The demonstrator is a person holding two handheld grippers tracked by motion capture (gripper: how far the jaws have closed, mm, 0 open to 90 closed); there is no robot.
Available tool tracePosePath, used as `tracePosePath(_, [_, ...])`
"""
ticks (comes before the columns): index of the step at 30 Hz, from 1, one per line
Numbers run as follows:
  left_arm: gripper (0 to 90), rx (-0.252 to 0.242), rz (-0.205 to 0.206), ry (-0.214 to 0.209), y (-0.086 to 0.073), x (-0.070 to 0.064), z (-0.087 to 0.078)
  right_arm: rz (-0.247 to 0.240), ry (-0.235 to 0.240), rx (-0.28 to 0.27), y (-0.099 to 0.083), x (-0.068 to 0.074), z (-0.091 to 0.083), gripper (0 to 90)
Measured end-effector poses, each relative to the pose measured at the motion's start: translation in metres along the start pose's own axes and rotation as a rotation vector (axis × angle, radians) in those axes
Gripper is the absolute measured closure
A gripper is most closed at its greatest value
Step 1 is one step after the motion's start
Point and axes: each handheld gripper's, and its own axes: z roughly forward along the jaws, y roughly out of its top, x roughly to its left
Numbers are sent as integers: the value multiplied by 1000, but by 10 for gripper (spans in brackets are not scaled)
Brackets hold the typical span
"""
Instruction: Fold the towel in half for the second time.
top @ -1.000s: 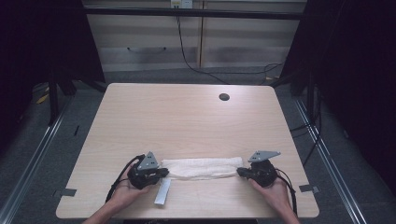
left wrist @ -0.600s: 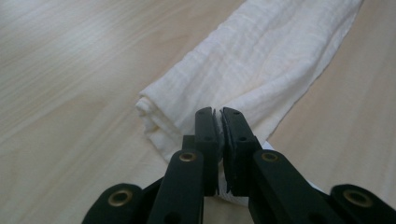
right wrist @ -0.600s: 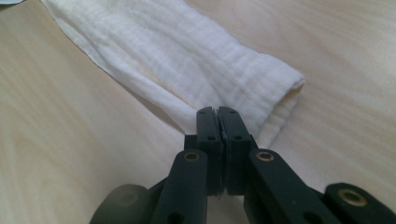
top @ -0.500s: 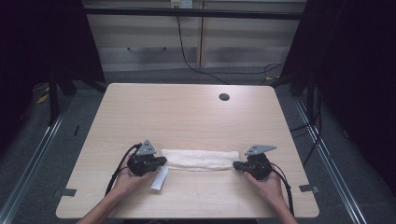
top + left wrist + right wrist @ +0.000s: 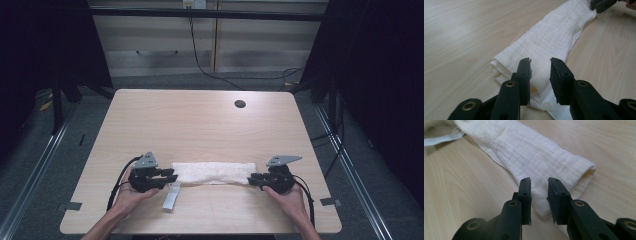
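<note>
Both hand-held grippers, left (image 5: 170,177) and right (image 5: 253,178), gape slightly, empty, at folded cloth (image 5: 214,172) ends; strap (image 5: 171,196) nearby.

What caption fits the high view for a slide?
Two hand-held tools, left tool and right tool, at the ends of a folded white cloth on a wooden table.

The white folded cloth (image 5: 214,172) lies flat as a long band near the table's 6 o'clock edge, its tape strip at 7 o'clock.
</note>
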Motion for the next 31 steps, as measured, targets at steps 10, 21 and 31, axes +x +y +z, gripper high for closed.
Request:
tracePosePath(10, [384,-10,-97,66,-4,5,-34,1,-85,-132,0,9,-41,544])
tracePosePath(21, [231,-38,-124,132,-19,13,-61,58,-159,-225,-14,-2,-68,438])
tracePosePath(31, [163,-2,-193,200,-39,30,-58,139,-246,-199,-37,-23,-65,332])
